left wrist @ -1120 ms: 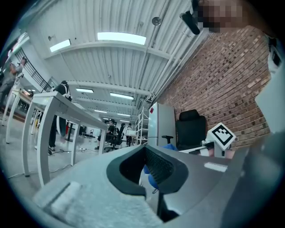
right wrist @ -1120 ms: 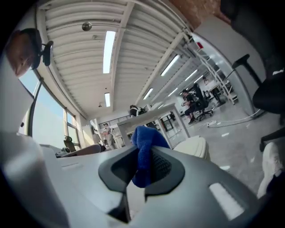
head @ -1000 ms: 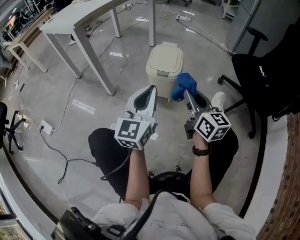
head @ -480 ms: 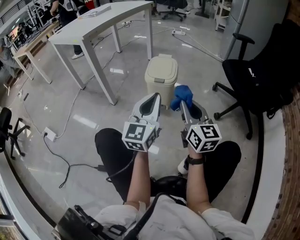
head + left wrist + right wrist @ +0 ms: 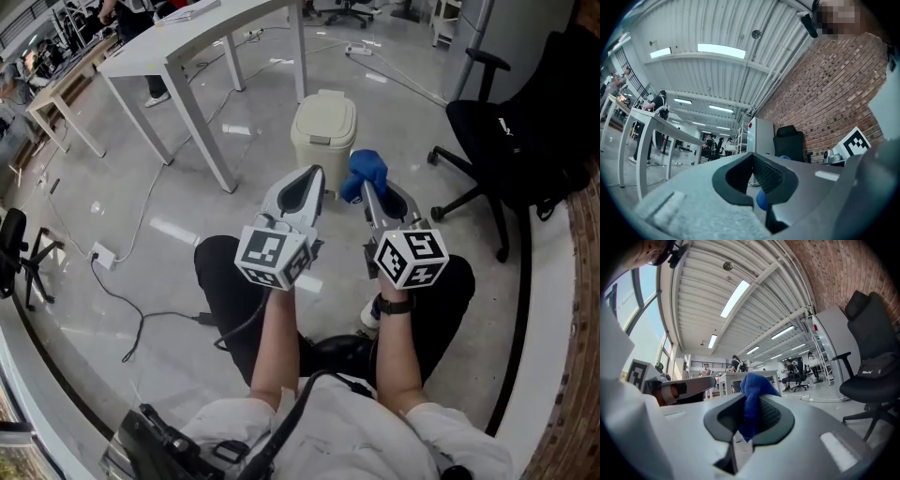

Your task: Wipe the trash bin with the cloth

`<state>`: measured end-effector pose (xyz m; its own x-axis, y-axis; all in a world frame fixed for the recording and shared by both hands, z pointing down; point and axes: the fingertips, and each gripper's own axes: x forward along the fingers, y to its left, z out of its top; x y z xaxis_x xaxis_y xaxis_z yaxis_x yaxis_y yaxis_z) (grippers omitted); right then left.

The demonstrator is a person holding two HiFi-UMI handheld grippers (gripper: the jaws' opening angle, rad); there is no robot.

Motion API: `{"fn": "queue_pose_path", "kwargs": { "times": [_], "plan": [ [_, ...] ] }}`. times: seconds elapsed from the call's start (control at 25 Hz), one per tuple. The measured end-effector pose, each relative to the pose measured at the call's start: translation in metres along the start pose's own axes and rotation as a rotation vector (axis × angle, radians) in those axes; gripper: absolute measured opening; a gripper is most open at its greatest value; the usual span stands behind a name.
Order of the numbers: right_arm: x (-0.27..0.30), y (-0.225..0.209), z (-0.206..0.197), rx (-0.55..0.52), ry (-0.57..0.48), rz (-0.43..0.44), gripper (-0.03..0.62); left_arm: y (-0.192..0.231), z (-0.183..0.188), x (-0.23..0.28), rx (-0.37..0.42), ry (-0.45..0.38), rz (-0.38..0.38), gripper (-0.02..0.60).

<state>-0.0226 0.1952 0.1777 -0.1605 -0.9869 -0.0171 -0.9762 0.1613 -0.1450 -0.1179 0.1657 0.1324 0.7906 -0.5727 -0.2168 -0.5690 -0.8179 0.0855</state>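
A cream lidded trash bin (image 5: 323, 131) stands on the floor ahead of me, beside a white table leg. My right gripper (image 5: 368, 192) is shut on a blue cloth (image 5: 364, 173) that bunches above the jaw tips, just right of the bin; the cloth (image 5: 752, 401) hangs between the jaws in the right gripper view. My left gripper (image 5: 305, 186) is shut and empty, pointing at the bin's near side; in the left gripper view its jaws meet at the tips (image 5: 752, 157). Both grippers are held level over my lap.
A white table (image 5: 202, 33) stands at the left behind the bin. A black office chair (image 5: 520, 141) is at the right. Cables and a power strip (image 5: 103, 255) lie on the floor at the left. A brick ledge runs along the far right.
My head has lifted slightly, so the bin sits further up the view. Both grippers stayed close together in front of me, the right one still on the cloth.
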Motion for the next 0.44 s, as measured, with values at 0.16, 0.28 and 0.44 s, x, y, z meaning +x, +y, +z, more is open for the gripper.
{"fn": "queue_pose_path", "kwargs": {
  "times": [0.16,0.28,0.44],
  "plan": [
    [-0.0025,0.0011,0.003,-0.001,-0.009,0.001,0.041,-0.0044,0.0006,-0.0025,0.02,0.0,0.0,0.0],
    [-0.0011,0.0002,0.0022,-0.006,0.003,-0.004,0.041,-0.0042,-0.0037,-0.0012,0.022,0.01,-0.002,0.0],
    [-0.0007,-0.0003,-0.0047,-0.025,0.037,-0.01,0.041,-0.008,-0.0036,0.0,0.011,0.022,-0.009,0.0]
  ]
}}
